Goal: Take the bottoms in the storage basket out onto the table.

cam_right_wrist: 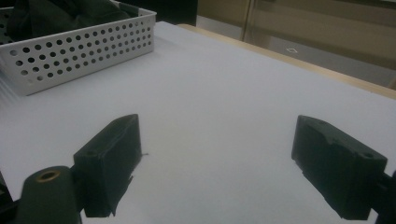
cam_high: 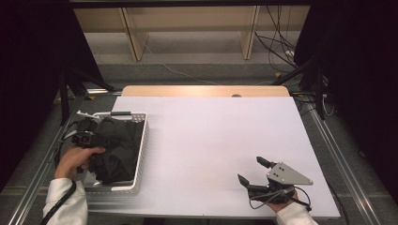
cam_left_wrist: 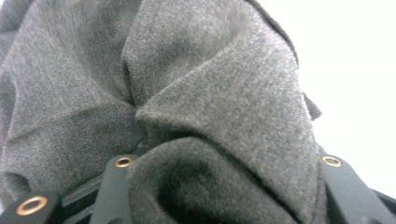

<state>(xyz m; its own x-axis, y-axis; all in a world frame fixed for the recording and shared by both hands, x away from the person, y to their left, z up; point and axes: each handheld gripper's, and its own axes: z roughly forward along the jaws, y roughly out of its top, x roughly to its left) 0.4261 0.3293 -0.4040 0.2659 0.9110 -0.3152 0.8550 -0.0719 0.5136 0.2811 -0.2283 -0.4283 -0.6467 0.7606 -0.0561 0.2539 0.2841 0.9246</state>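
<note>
While left gripper [cam_high: 96, 136] pinches dark grey cloth [cam_left_wrist: 196, 102] in white basket [cam_high: 141, 154] far left, I note right gripper [cam_high: 253, 171] wide open, empty, near right.

The person wears white long sleeves [cam_high: 65, 201] and grips in each hand a black two-jawed plastic tool, the left tool [cam_high: 87, 137] trailing a thick black cable, the right tool [cam_high: 256, 172] topped by a grey three-cornered plate (dotted with small dark screws), with brass-ringed holes near the jaws.

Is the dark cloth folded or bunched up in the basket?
Bunched up: the cloth lies in loose creases inside the basket, a fold between the left tool's jaws.
</note>
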